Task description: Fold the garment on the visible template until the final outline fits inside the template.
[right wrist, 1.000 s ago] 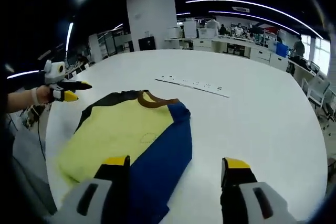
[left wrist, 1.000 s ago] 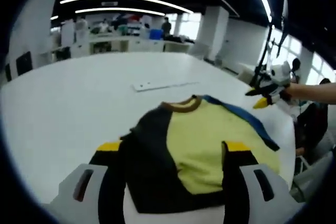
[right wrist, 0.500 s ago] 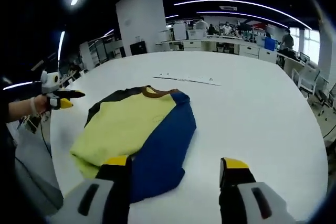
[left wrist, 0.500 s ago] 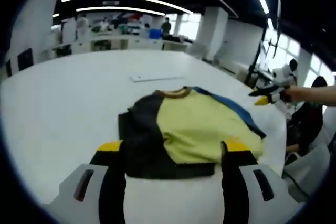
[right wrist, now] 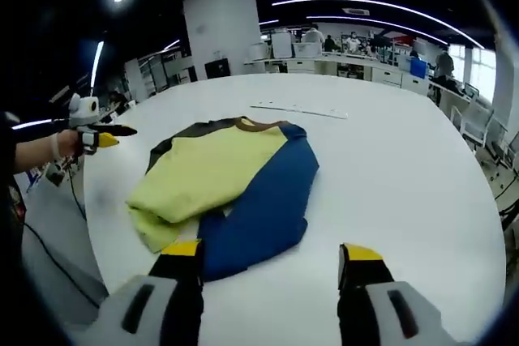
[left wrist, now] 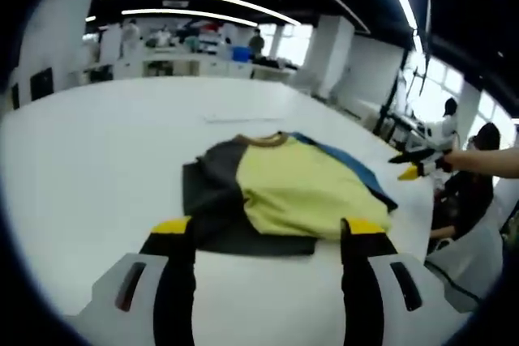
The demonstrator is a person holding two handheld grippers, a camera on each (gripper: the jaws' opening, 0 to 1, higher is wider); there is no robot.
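On the white table [right wrist: 405, 168] the garment [right wrist: 235, 180] lies folded into a compact yellow, blue and dark bundle at centre; no template outline is discernible, so fit is unconfirmed. Bare tabletop surrounds it, widest toward 3 o'clock. Left gripper [left wrist: 266, 237] and right gripper [right wrist: 272, 258] both hang spread, holding nothing.
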